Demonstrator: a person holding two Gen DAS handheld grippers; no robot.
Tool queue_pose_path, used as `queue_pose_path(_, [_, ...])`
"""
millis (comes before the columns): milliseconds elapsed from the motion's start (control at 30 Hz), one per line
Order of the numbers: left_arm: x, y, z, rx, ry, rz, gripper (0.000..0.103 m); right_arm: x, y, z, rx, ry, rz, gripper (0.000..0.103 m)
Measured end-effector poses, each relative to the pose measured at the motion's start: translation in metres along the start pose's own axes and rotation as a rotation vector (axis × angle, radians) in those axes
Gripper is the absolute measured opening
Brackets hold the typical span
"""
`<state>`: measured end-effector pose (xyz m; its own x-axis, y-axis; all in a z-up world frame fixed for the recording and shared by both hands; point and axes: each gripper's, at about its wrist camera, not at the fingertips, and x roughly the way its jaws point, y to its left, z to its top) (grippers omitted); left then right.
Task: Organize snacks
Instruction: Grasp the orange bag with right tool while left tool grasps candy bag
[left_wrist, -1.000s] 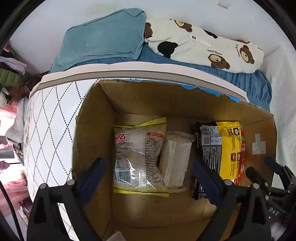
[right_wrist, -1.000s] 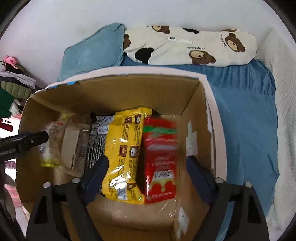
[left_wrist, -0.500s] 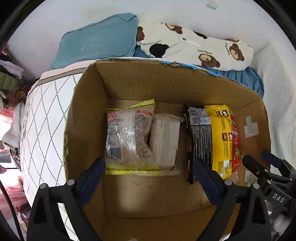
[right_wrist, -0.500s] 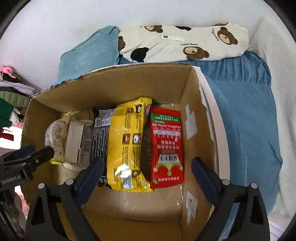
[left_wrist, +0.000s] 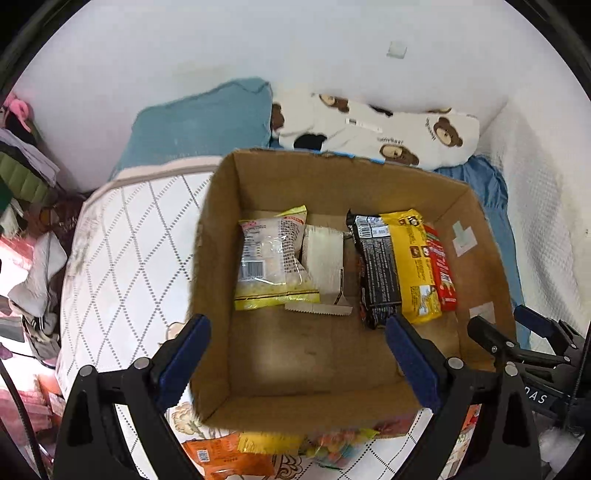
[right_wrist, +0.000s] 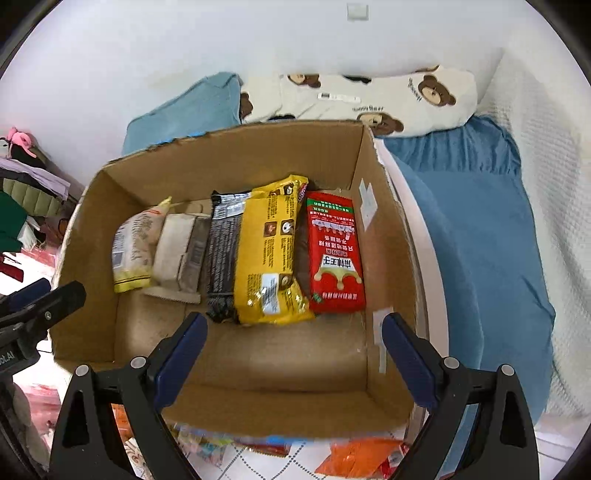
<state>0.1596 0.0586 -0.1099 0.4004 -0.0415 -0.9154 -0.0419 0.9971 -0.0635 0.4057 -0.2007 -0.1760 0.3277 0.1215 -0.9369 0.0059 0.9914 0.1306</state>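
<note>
An open cardboard box stands on the bed. Side by side in it lie a clear and yellow bag, a pale paper pack, a black pack, a yellow pack and a red pack. My left gripper is open and empty over the box's near side. My right gripper is open and empty over the box's near right part. Each gripper shows at the edge of the other's view.
More snack packs lie in front of the box: an orange one and a colourful candy bag. A quilted white mattress, blue pillow, bear pillow and blue sheet surround the box. Clutter lies at far left.
Both grippers have pulled back and up from the box, so its near wall and the packs in front of it now show. The red pack has come to rest flat in the box.
</note>
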Motion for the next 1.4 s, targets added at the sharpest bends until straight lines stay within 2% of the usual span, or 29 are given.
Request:
queue_pose_path(267, [-0.055,-0.002,-0.041,0.014,-0.133,0.005,0.097,-0.056,0.018,-0.039,-0.034,-0.125,-0.009,0.097])
queue_pose_path(700, [-0.112,-0.009,-0.094,0.019,-0.262,-0.019,0.097,-0.144,0.030,-0.104,-0.033,-0.330,-0.034,0.097])
queue_pose_path(833, [-0.121,-0.011,-0.104,0.004,-0.277,-0.030,0.097,-0.159,0.032,-0.113,-0.037,-0.369,-0.028,0.097])
queue_pose_path(967, [-0.115,-0.007,-0.115,-0.024,-0.252,-0.022,0.097,-0.160,0.024,-0.122,-0.006,-0.347,0.014,0.097])
queue_pose_path(1100, [-0.090,0.002,-0.130,-0.054,-0.176,0.007,0.097,-0.142,-0.003,-0.136,0.084,-0.276,0.054,0.097])
queue_pose_path(1233, [-0.045,0.011,-0.146,-0.086,-0.061,0.052,0.097,-0.098,-0.045,-0.154,0.189,-0.145,0.040,0.097])
queue_pose_path(1400, [0.004,0.006,-0.163,-0.094,0.078,0.043,0.097,-0.021,-0.085,-0.167,0.253,0.021,0.027,0.097])
